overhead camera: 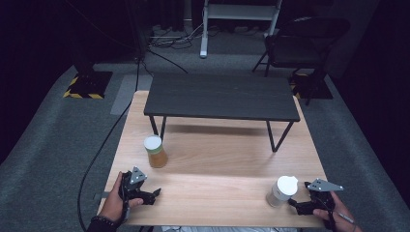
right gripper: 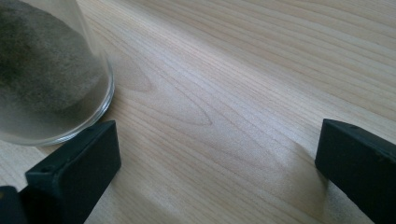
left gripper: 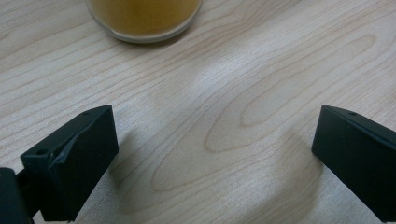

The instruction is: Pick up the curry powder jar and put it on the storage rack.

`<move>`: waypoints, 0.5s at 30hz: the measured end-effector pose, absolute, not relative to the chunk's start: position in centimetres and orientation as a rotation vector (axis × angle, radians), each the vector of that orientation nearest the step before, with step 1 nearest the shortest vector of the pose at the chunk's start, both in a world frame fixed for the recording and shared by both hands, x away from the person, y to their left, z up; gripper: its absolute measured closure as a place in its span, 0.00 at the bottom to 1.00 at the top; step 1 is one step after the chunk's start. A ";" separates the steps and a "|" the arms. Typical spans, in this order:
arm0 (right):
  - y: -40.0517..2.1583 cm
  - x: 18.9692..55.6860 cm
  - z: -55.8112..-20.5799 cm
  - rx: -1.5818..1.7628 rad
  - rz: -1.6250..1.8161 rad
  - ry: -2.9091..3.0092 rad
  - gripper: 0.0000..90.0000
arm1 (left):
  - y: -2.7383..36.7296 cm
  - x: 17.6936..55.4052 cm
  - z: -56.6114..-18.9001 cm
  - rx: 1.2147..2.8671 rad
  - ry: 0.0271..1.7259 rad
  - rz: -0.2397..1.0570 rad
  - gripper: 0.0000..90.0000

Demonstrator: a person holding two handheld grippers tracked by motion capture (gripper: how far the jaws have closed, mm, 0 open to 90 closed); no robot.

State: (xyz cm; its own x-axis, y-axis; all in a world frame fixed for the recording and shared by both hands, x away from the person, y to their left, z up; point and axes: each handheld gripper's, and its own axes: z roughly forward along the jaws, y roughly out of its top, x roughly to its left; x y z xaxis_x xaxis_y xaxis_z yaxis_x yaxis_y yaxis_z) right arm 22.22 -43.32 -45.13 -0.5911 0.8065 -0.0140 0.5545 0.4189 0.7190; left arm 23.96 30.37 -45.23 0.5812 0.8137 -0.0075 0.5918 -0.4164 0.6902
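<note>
Left hand (overhead camera: 116,200) enters from the near edge of the light wooden surface (overhead camera: 217,159) and holds the left gripper (overhead camera: 155,194) low over the wood, pointing toward the middle of the surface. Its jaws stand wide apart with only bare wood grain between them, gripping nothing. Right hand (overhead camera: 333,215) rests at the near right corner and holds the right gripper (overhead camera: 292,205) low, pointing leftward; its jaws are likewise spread wide and hold nothing.

Amber jar (overhead camera: 155,152): a clear glass container with a white lid, filled with an orange-brown substance, standing upright on the left part of the surface, just beyond the left gripper; its base appears at the top of the left gripper view (left gripper: 142,18).

Grey jar (overhead camera: 282,191): a clear glass container with a white lid, holding a grey powder, standing near the front right edge, just beside the right gripper. In the right gripper view (right gripper: 46,79) its base sits next to one jaw, outside the gap.
</note>
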 end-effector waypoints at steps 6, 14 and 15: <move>-43.3 22.2 -45.1 1.168 0.975 2.322 0.00 | 30.4 23.9 -45.2 2.155 1.114 0.434 0.00; -43.3 22.2 -45.1 1.168 0.975 2.321 0.00 | 30.4 23.8 -45.2 2.155 1.114 0.435 0.00; -43.3 22.2 -45.1 1.168 0.975 2.321 0.00 | 30.4 23.8 -45.2 2.155 1.115 0.435 0.00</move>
State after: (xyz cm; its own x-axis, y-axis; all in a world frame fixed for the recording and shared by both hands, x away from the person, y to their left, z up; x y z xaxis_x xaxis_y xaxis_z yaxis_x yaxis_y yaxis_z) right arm 22.24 -43.33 -45.12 -0.5913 0.8063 -0.0135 0.5549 0.4189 0.7188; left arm 23.82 30.38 -45.22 0.5807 0.8140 -0.0085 0.5932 -0.4160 0.6893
